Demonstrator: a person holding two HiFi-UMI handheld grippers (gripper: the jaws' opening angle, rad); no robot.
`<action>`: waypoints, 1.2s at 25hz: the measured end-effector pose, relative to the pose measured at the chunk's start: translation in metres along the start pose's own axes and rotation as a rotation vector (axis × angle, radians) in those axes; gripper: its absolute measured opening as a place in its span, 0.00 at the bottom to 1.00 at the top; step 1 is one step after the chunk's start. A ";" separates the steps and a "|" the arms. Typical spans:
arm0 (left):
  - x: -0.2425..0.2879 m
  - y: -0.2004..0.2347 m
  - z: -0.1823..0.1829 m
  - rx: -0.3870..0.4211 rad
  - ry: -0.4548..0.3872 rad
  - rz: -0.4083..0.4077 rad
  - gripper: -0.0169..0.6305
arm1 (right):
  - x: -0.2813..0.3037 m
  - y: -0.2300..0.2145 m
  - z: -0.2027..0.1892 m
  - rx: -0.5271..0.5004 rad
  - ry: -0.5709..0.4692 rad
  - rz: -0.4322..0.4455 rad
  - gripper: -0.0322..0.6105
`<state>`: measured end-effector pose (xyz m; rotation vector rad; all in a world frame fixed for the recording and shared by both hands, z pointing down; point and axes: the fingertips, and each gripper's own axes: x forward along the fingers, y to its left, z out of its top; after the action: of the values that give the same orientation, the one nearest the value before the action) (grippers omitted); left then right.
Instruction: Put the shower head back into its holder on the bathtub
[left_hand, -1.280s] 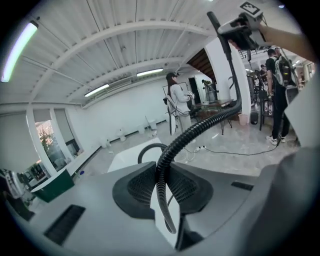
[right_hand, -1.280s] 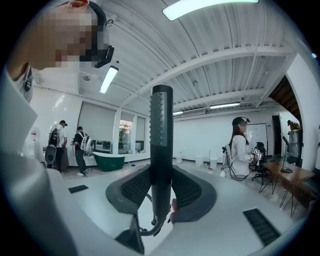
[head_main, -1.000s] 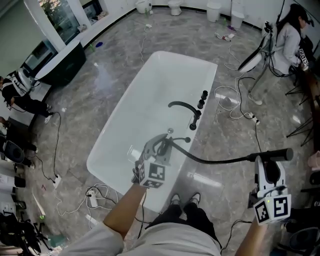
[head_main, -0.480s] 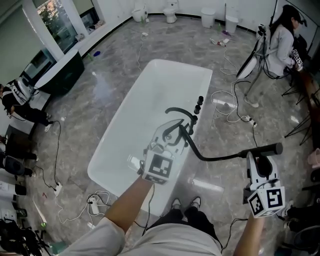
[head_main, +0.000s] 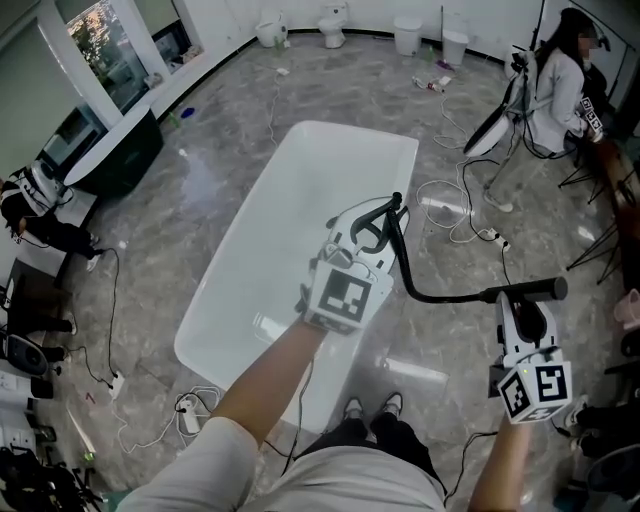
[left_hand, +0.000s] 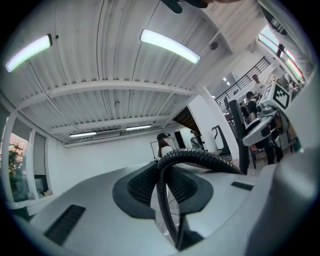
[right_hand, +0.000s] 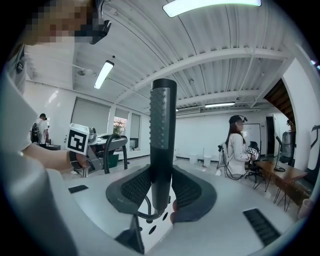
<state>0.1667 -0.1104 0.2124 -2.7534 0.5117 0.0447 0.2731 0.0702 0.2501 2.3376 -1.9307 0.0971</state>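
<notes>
Fingers (left_hand: 134, 186) of the left gripper (left_hand: 162, 189) are clamped on the black ribbed hose (left_hand: 200, 159). The hose comes up between the pads, then arches off to the right. Right gripper (right_hand: 161, 189) pinches the shower head (right_hand: 162, 125) low on its handle, both pads (right_hand: 187, 189) tight on it. The head stands upright there, with nozzle dots on its left face.

Head view: left gripper (head_main: 368, 232) hangs over the bathtub (head_main: 262, 262) at its right rim, about midway along. It covers most of the tap fittings there. One black knob (head_main: 397, 199) shows just past it. Can't tell where the holder is, the gripper blocks that spot.

Hose (head_main: 420, 293) leaves the tub's right rim, dips, then runs away from the tub to the shower head (head_main: 530, 291). The head lies crosswise in the right gripper (head_main: 527, 305). So the shower head is outside the tub, well off its right side toward the near end, over the marble floor (head_main: 200, 170).

Tub interior shows plain white wall and bottom.

Past the tub's far end: a toilet (head_main: 330, 16) and two white bins (head_main: 407, 33), contents too small to tell. Off the tub's far right corner there is a person (head_main: 560, 85) among stands. Cables (head_main: 455, 215) lie on the floor between that person and the tub.
</notes>
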 end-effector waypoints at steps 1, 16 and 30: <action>0.006 -0.002 0.001 -0.002 -0.013 -0.008 0.12 | 0.000 -0.001 -0.001 -0.001 0.002 -0.004 0.25; 0.086 -0.025 -0.020 -0.031 -0.073 -0.026 0.12 | 0.026 -0.043 -0.024 0.017 0.046 -0.021 0.25; 0.156 0.009 -0.044 -0.067 -0.018 0.156 0.12 | 0.123 -0.109 -0.028 0.041 0.062 0.212 0.25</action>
<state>0.3079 -0.1866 0.2368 -2.7696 0.7311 0.1259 0.4041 -0.0261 0.2873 2.1190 -2.1581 0.2261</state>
